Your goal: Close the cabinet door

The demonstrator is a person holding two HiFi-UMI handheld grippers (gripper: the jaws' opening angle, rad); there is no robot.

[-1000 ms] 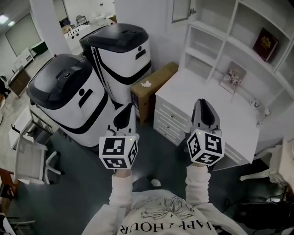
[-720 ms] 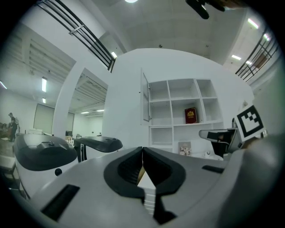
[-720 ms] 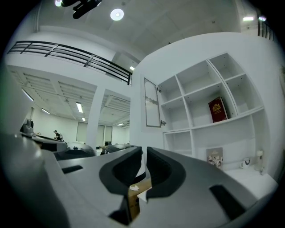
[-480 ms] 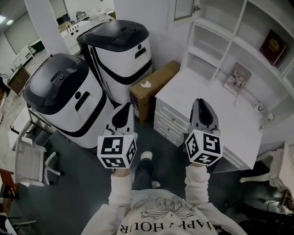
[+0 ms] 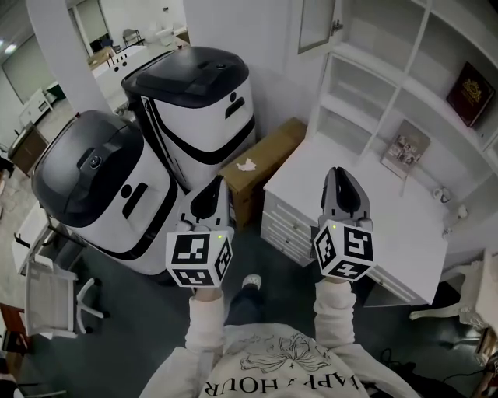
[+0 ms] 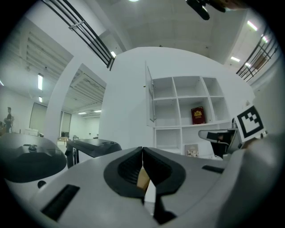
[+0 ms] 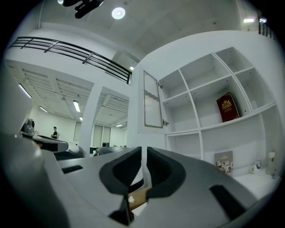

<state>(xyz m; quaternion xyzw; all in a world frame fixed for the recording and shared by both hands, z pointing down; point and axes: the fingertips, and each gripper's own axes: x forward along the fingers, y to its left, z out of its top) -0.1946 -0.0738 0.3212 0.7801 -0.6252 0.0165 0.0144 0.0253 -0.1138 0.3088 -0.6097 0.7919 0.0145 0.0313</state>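
The cabinet door (image 5: pixel 315 23), a white-framed glass panel, stands swung open at the upper left of the white shelf unit (image 5: pixel 405 85); it also shows as the door (image 7: pixel 152 106) with a small knob, and edge-on as the door (image 6: pixel 150 99). My left gripper (image 5: pixel 208 196) is shut and empty, held in the air over the floor. Beside it, my right gripper (image 5: pixel 343 186) is shut with nothing in it, above the white desk (image 5: pixel 311 167). Both are well short of the door.
Two large white-and-black machines (image 5: pixel 194 101) stand to the left. A cardboard box (image 5: pixel 253 167) sits between them and the desk drawers (image 5: pixel 284 221). A red book (image 5: pixel 470 83) and a photo card (image 5: pixel 405 148) rest on the shelves. A white chair (image 5: pixel 47 288) is at lower left.
The view has shifted forward toward the shelf unit, and a foot now shows below. Both grippers keep the same pose, shut.
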